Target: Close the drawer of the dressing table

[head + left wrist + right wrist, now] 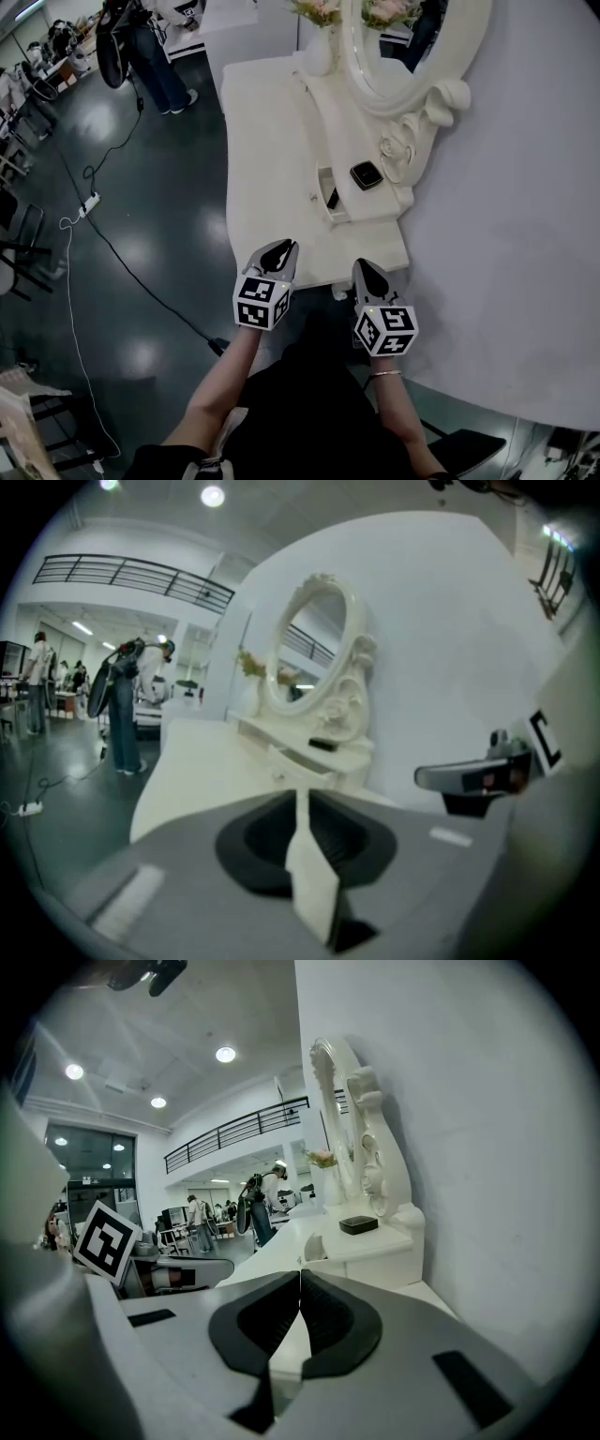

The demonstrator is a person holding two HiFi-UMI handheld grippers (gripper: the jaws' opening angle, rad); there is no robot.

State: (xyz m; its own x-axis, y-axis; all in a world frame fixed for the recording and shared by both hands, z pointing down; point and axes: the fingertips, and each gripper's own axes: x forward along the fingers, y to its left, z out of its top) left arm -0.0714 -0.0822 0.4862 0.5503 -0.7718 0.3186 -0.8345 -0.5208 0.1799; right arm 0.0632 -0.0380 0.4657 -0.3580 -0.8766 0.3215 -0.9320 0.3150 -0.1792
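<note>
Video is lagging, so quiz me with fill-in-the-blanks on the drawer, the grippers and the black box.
The small drawer of the dressing table stands ____.
The left gripper and the right gripper both have their jaws ____, holding nothing.
The black box lies on the shelf in front of the oval ____.
Missing words: open; shut; mirror.

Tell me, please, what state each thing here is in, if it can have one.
drawer, open, pulled out from the dressing table
left gripper, shut, empty, short of the table
right gripper, shut, empty, short of the table
</note>
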